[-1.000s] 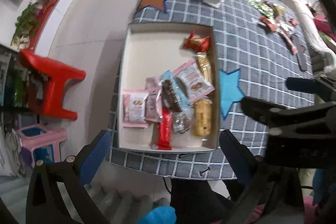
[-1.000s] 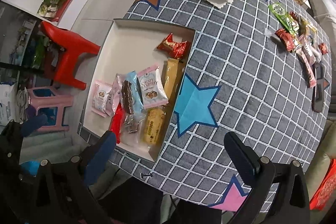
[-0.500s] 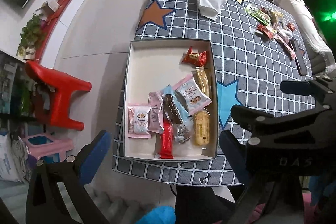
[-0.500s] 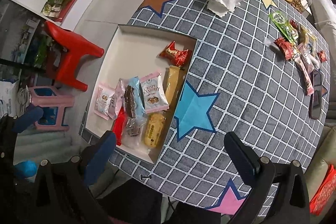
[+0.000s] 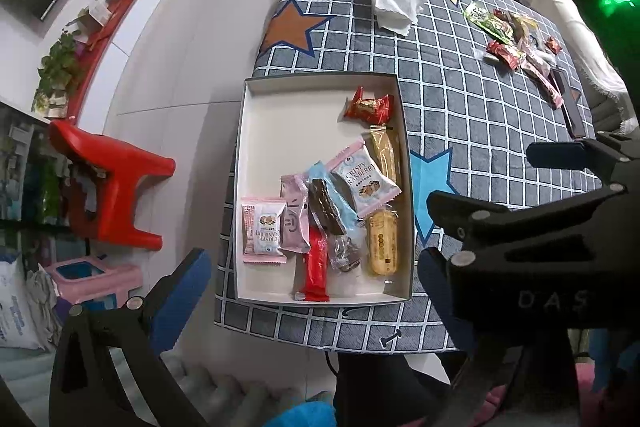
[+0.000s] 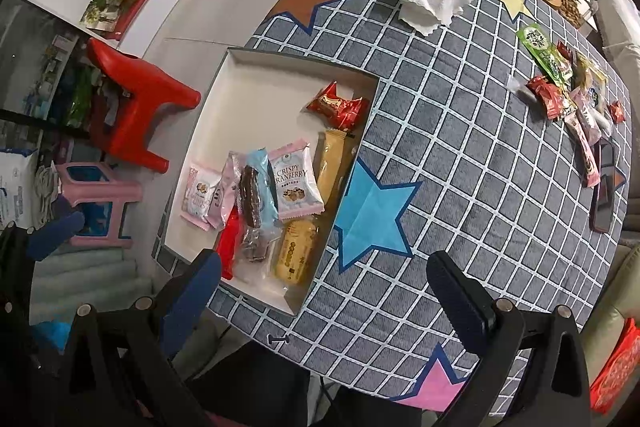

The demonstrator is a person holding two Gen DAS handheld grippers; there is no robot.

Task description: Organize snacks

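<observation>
I hold both grippers up high over the counter [image 6: 460,155], and both are wide apart with nothing in them. My left gripper [image 5: 312,291] hangs over the near end of the white box [image 5: 256,147]. My right gripper [image 6: 324,291] hangs over the blue star on the cloth, just beside the box.

Some things could go wrong. The box sits right at the counter's edge, with its left side over the floor. If I bump it, I think it could slide off and spill. My two grippers are also close together, so they might knock each other. The loose snacks [image 6: 560,87] lie in a pile far across the counter, beside a dark phone [image 6: 604,187]. I might grab two at once, or catch the phone.

The box holds many snacks, all bunched on its right and near side. There is a red candy pack [image 5: 368,107], a tan bar [image 5: 384,155], two pink cranberry packs [image 5: 364,183], a blue pack with a brown cake [image 5: 328,207], a red stick [image 5: 316,267] and a yellow biscuit [image 5: 382,243]. The far left part of the box is bare.
</observation>
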